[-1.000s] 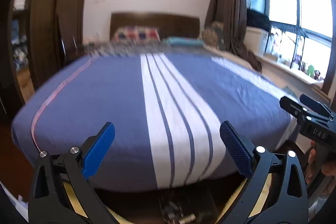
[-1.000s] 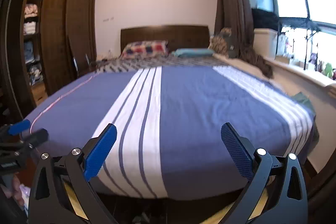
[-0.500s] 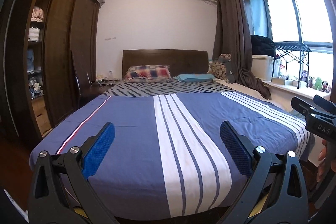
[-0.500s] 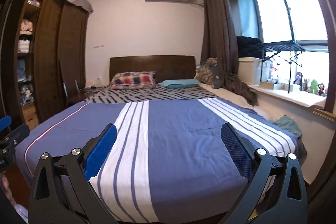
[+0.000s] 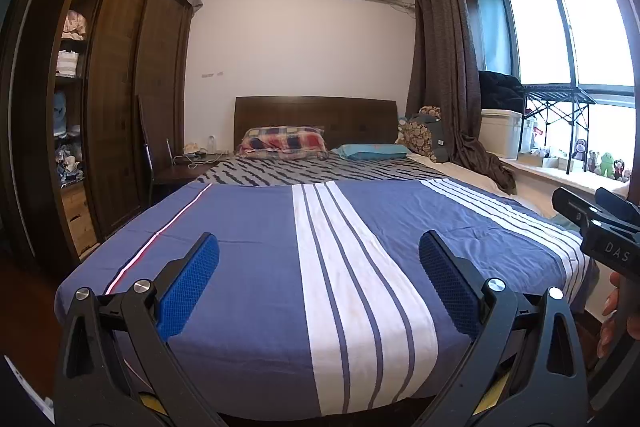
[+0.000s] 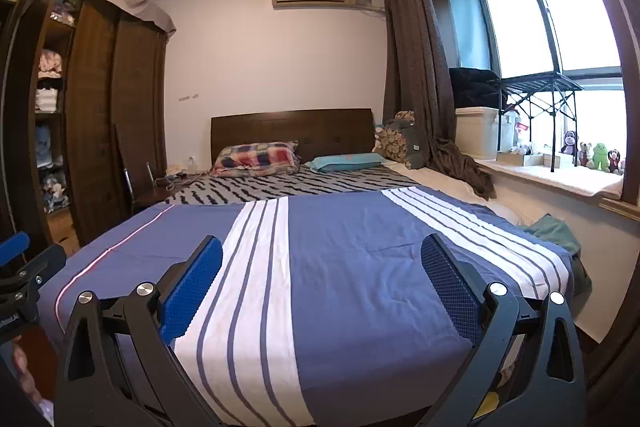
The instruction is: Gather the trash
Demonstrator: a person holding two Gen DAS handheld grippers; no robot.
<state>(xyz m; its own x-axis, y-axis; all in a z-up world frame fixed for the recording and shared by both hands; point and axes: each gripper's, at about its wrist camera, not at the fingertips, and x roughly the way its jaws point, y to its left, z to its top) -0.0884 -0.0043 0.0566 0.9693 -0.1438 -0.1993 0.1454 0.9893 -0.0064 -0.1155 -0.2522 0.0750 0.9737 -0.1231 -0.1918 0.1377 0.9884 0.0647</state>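
A dark wooden wardrobe (image 5: 120, 99) is seen at the far left, its open shelves stacked with folded clothes. The left gripper (image 5: 318, 267) is held wide open over the foot of the blue striped bedspread (image 5: 260, 259), with nothing between its blue pads. The right gripper (image 6: 322, 269) is likewise spread wide and empty above the same cover. A windowsill (image 6: 560, 179) with small toys is seen at the right. No trash can be made out in either view.

A bed (image 5: 256, 251) under a blue striped cover (image 6: 360, 251) (plaid pillow (image 5: 282, 143) by the headboard (image 6: 292, 127)).
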